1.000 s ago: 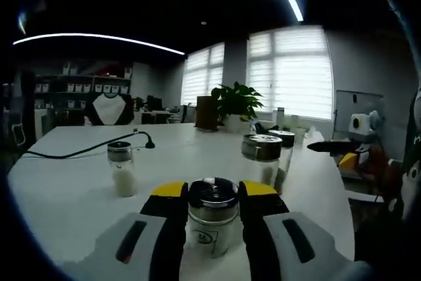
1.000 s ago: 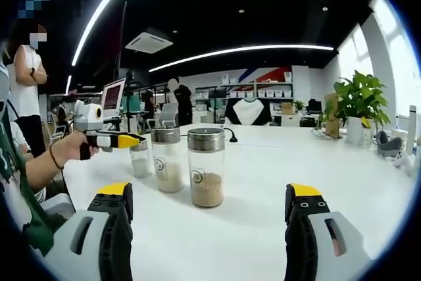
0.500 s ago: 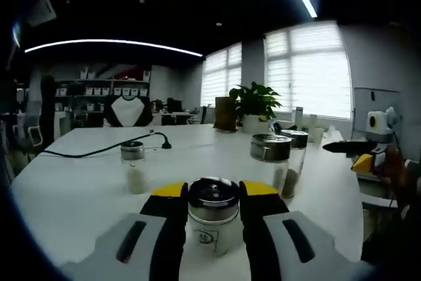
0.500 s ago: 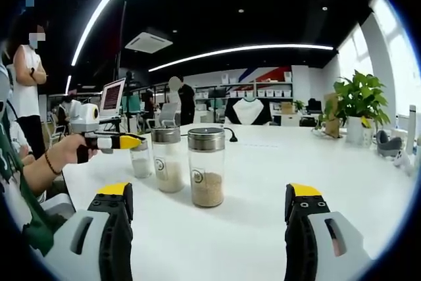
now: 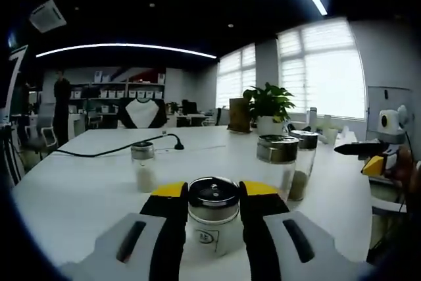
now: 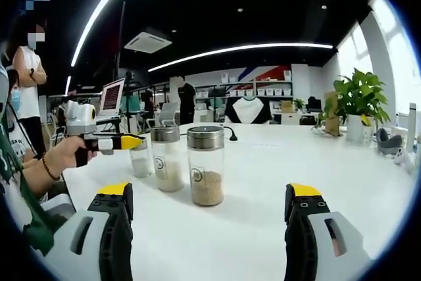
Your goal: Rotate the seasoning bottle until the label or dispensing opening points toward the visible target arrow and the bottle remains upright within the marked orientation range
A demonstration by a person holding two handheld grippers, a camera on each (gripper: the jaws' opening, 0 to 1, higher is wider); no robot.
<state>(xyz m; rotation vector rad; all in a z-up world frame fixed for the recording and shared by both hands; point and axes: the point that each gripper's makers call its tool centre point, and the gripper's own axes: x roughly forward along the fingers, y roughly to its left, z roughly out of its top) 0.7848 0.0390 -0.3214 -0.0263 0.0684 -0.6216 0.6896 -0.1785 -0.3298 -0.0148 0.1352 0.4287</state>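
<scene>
My left gripper (image 5: 212,192) is shut on a glass seasoning bottle (image 5: 212,225) with a chrome lid, which stands upright on the white table (image 5: 79,195). A small label on the bottle faces the camera. In the right gripper view a hand holds the left gripper (image 6: 108,141) at the left, its yellow tips at a small bottle (image 6: 139,160). My right gripper (image 6: 209,190) is open and low over the table, with nothing between its jaws. It also appears at the right edge of the left gripper view, as the right gripper (image 5: 368,153). I see no arrow mark.
Other bottles stand on the table: a small one (image 5: 143,166), two taller ones (image 5: 277,162) (image 5: 303,162), seen from the right as a grain-filled bottle (image 6: 206,166) and a paler one (image 6: 166,159). A black cable (image 5: 112,148) crosses the far table. A plant (image 6: 358,106) stands at the far right and a person (image 6: 26,83) at the left.
The left gripper view has swung left with the bottle still held, so the background slid right. In the right gripper view the hand with the left gripper shifted slightly left. The right gripper stayed still.
</scene>
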